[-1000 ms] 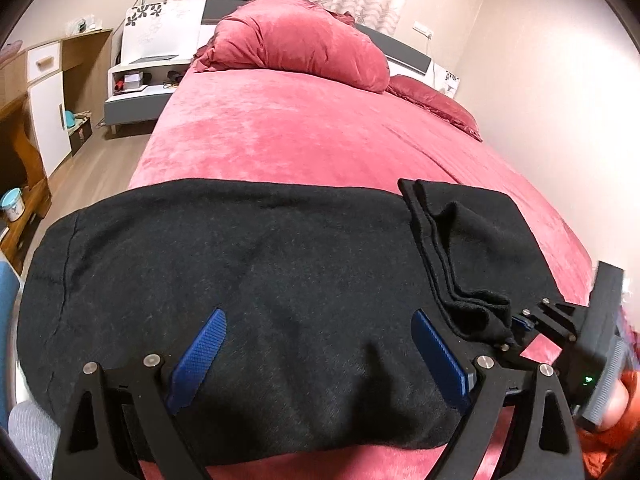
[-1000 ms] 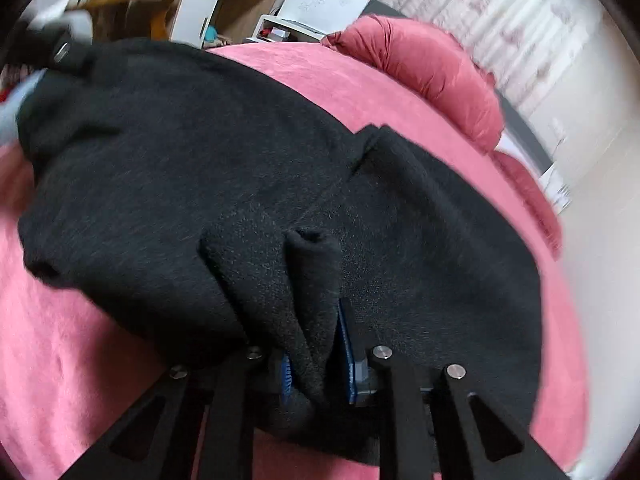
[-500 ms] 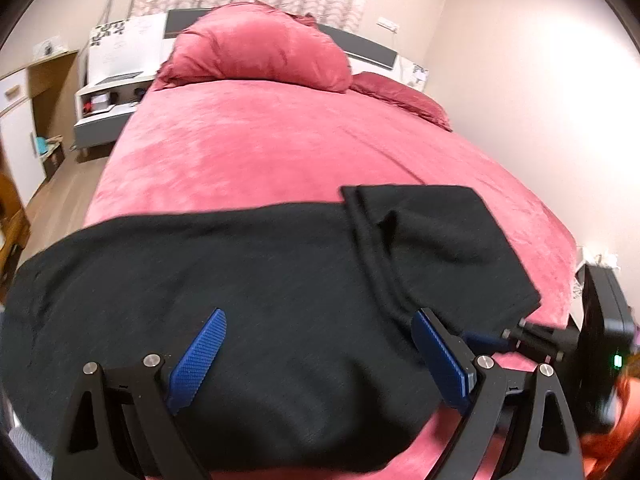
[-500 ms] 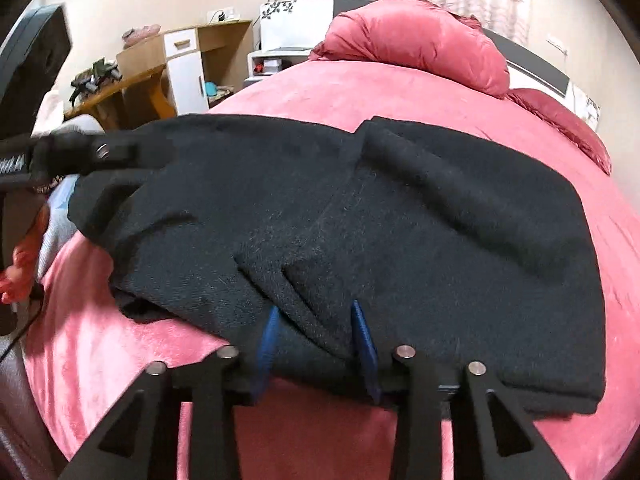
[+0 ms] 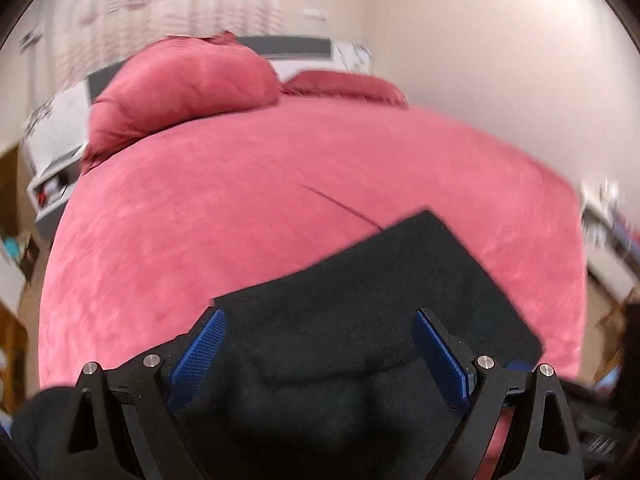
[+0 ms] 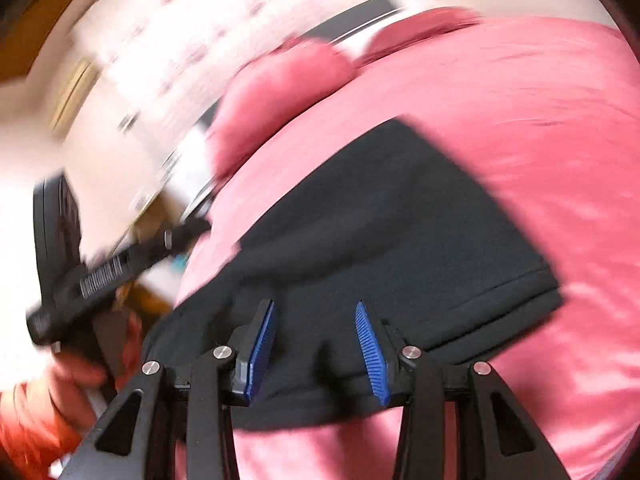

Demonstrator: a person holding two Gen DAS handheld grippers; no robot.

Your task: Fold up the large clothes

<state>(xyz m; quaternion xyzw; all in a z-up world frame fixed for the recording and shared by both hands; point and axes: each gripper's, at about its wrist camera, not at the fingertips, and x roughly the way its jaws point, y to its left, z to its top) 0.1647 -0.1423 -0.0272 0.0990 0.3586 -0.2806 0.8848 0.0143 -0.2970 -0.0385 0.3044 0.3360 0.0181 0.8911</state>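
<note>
On pink bed [image 5: 280, 184], black garment [image 5: 380, 280] released, right gripper [image 6: 316, 344] opening

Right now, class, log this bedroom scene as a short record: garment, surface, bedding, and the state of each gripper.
garment: black garment, partly folded, lying near the bed's near edge
surface: pink bedspread
bedding: large pink pillow at the head end
left gripper: open, jaws wide over the garment, gripping nothing
right gripper: open, jaws have just been opening; cloth lies between them, not pinched
</note>
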